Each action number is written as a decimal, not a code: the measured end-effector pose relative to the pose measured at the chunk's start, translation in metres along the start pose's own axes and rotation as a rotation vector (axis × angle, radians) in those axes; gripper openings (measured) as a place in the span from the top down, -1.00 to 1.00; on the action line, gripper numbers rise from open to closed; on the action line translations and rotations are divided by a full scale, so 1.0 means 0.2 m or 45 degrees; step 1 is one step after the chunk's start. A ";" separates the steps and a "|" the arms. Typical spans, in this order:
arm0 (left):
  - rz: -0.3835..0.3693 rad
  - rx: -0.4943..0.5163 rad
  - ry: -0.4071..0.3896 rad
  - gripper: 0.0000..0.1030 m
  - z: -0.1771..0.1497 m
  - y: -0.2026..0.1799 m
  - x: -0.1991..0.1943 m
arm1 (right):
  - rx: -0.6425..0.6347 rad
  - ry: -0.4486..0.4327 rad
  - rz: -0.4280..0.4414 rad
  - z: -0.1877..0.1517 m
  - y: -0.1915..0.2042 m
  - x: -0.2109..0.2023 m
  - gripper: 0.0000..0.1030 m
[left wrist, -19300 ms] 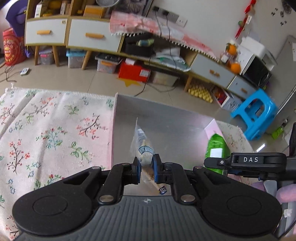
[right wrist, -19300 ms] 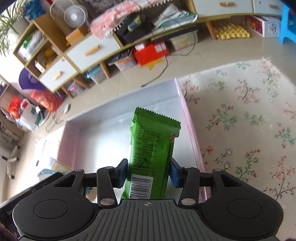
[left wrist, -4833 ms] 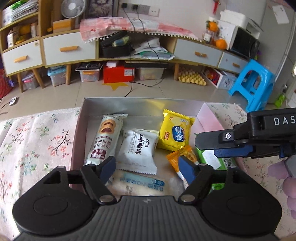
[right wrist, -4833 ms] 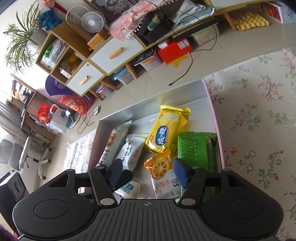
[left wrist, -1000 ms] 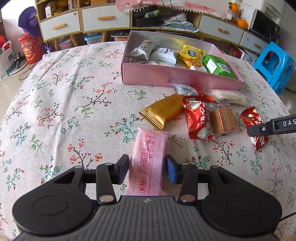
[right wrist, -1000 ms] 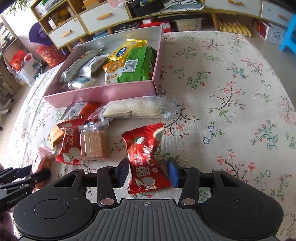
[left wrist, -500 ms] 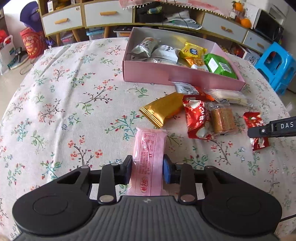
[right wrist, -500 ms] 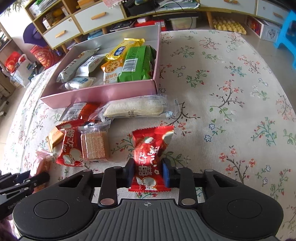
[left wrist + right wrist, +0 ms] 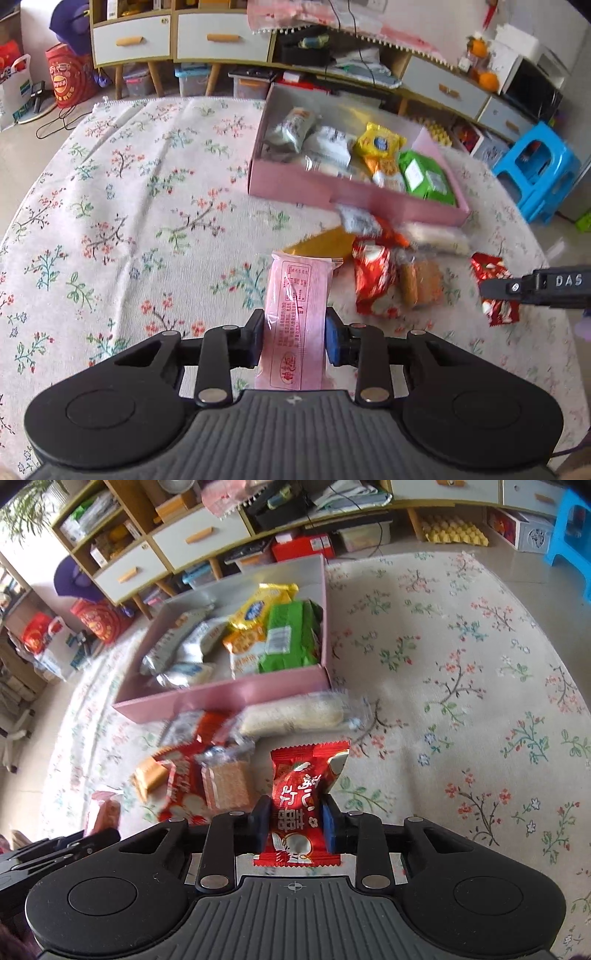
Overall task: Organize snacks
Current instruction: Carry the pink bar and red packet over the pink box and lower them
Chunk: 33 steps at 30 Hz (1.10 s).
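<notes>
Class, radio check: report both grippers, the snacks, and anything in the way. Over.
Left gripper shut on pink packet. Right gripper shut on red candy packet. Loose snacks lie before pink box.

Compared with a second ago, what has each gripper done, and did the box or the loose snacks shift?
The left gripper has closed on the pink packet and lifted it off the cloth. The right gripper has closed on the red candy packet and raised it as well. The pink box, its contents and the loose snacks in front of it, such as the white rice cracker, stayed put.
</notes>
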<state>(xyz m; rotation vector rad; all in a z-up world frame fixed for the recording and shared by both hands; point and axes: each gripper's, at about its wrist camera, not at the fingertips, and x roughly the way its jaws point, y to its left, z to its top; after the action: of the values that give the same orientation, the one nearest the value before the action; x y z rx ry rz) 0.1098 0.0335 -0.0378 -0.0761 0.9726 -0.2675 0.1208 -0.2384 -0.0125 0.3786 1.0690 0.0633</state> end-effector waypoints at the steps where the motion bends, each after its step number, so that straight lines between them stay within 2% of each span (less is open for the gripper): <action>1: -0.010 -0.008 -0.009 0.43 0.01 0.00 -0.01 | 0.002 -0.006 0.008 0.01 0.01 -0.01 0.47; 9: -0.050 -0.058 -0.069 0.43 0.13 -0.02 -0.02 | 0.051 -0.053 0.090 0.09 0.08 -0.04 0.47; 14: -0.075 -0.026 -0.079 0.43 0.26 -0.05 0.05 | 0.100 -0.070 0.121 0.19 0.11 -0.02 0.47; 17: -0.055 0.016 -0.112 0.43 0.36 -0.07 0.10 | 0.121 -0.090 0.143 0.27 0.11 0.01 0.47; 27: -0.096 0.073 -0.183 0.43 0.59 -0.12 0.26 | 0.160 -0.156 0.174 0.51 0.08 0.13 0.46; 33: -0.125 0.115 -0.208 0.43 0.67 -0.16 0.38 | 0.158 -0.211 0.137 0.69 0.03 0.22 0.46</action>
<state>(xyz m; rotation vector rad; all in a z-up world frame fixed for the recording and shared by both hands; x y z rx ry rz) 0.2554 -0.0254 -0.0173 -0.0622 0.7948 -0.3893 0.2625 -0.2598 0.0115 0.5443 0.8909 0.0600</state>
